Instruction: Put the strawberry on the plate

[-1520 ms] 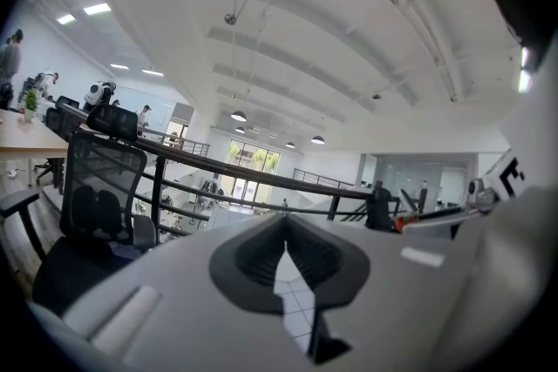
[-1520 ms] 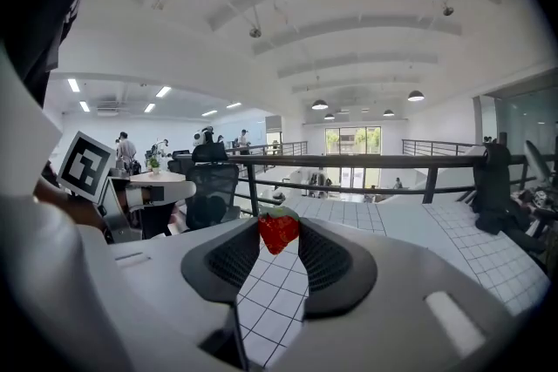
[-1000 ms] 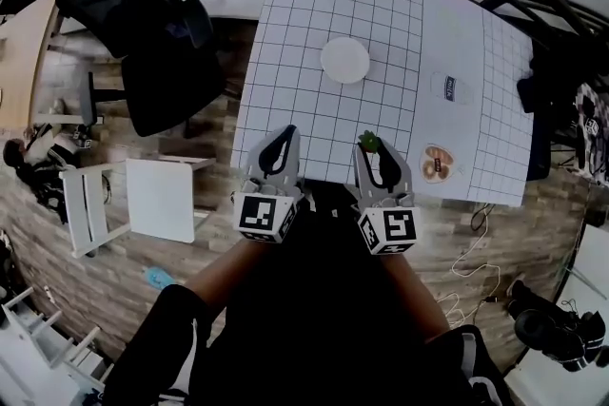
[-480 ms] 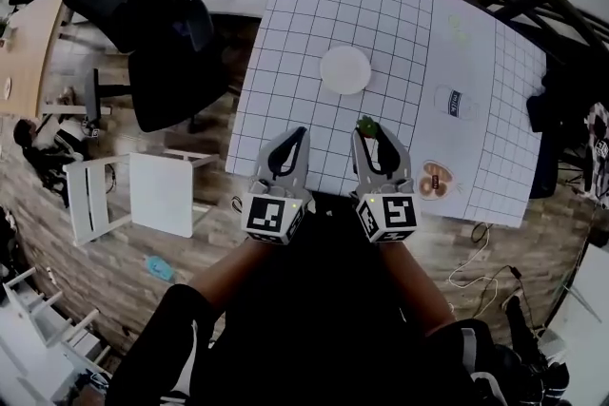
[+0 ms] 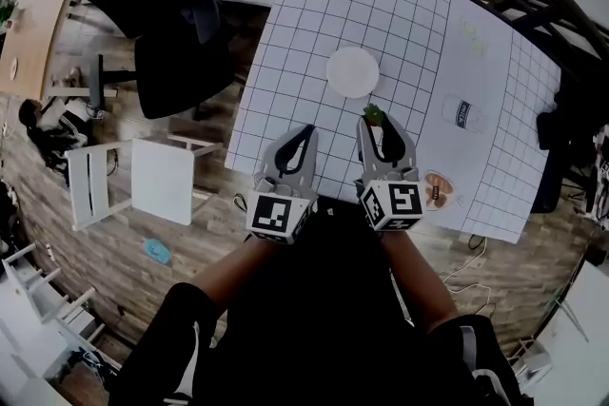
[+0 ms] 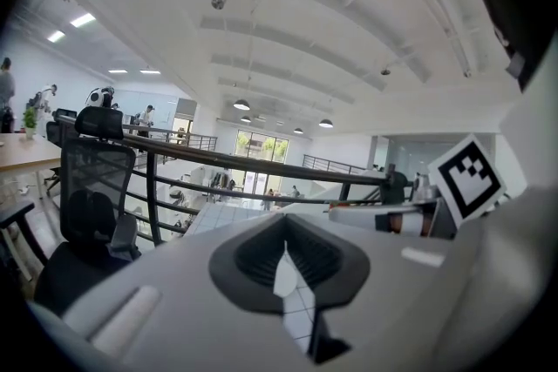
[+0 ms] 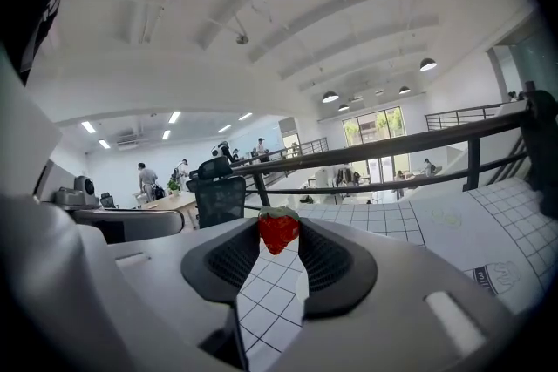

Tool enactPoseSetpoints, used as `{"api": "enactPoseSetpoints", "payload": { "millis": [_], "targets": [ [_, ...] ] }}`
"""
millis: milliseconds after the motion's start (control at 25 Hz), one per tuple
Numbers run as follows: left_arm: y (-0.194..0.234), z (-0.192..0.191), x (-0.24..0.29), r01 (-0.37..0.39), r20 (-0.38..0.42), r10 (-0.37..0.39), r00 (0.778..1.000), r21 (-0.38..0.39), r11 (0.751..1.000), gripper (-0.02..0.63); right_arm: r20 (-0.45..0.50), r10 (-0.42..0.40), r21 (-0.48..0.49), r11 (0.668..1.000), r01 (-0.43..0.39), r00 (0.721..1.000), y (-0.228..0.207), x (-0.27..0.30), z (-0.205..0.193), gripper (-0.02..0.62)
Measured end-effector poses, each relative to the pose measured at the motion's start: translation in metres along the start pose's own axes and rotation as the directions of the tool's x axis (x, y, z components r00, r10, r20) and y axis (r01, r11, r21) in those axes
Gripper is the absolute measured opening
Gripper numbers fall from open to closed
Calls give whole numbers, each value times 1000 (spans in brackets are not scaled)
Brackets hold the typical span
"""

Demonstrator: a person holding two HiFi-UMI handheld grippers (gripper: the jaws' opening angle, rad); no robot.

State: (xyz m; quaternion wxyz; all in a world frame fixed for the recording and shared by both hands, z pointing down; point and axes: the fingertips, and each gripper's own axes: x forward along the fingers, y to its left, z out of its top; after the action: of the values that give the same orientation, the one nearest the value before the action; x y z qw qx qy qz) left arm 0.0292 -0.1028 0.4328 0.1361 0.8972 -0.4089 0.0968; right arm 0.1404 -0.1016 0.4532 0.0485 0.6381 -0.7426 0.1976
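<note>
Now | right claw [image 5: 376, 123] clamped on strawberry [image 7: 278, 233] at its tips | left claw [image 5: 307, 130] together

Black office chair [image 5: 176, 43] beside white gridded table [image 5: 314, 24], small white table [image 5: 162, 181] on wood floor [image 5: 124, 252]

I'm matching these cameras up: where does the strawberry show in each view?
Head view: the strawberry sits right of centre, at the right gripper tips, just below the white plate.
Right gripper view: at centre, pinched between the jaws.
Left gripper view: cannot be made out.
Shared landmark: the gridded table cover, seen between the jaws in both gripper views.
</note>
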Motion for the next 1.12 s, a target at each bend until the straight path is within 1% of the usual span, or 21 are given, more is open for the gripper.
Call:
{"api": "enactPoseSetpoints", "payload": {
  "millis": [200, 360, 480, 720, 1000, 1120],
  "targets": [
    [-3, -7, 14, 1, -15, -1, 1000, -20, 1000, 8, -31, 23, 2, 1000, -23, 999, -9, 19, -5, 138],
    [5, -6, 21, -23, -37, 21, 999, -35, 999, 8, -45, 29, 9, 1000, -29, 999, -13, 37, -12, 138],
    [9, -7, 25, -34, -35, 33, 999, -31, 999, 8, -60, 36, 13, 999, -35, 998, -17, 47, -15, 138],
    [18, -12, 35, -55, -48, 53, 997, -36, 998, 8, -82, 32, 13, 999, -31, 996, -30, 66, -21, 138],
    [21, -12, 41, -69, -63, 67, 996, -24, 997, 8, -138, 28, 4, 1000, -28, 990, -47, 87, -38, 138],
    [24, -9, 40, -81, -52, 79, 995, -37, 996, 8, -153, 24, 12, 1000, -23, 988, -51, 92, -45, 138]
  ]
}}
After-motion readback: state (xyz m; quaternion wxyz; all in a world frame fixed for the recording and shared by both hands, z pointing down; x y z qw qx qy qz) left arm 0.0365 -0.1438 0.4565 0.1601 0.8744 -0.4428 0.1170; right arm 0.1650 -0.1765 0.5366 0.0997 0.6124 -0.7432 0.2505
